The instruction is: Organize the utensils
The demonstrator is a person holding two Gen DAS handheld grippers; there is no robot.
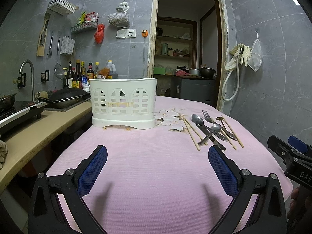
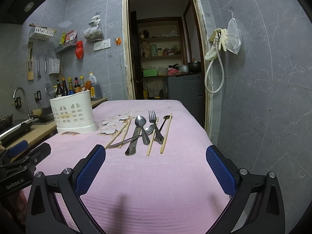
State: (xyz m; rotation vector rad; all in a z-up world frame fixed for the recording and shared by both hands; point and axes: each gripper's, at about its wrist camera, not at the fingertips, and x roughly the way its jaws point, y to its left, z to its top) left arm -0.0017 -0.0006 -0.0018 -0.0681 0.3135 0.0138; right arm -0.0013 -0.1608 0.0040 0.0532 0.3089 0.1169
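A white plastic utensil holder stands upright at the far left of the pink cloth; it also shows in the right wrist view. To its right lie loose utensils: a large spoon, a smaller spoon, a fork, a small dark spoon and several wooden chopsticks. The same pile shows in the left wrist view. My left gripper is open and empty, in front of the holder. My right gripper is open and empty, just short of the utensils.
The pink cloth covers a table. A kitchen counter with a stove, a wok, a tap and bottles runs along the left. A tiled wall stands close on the right, a doorway behind.
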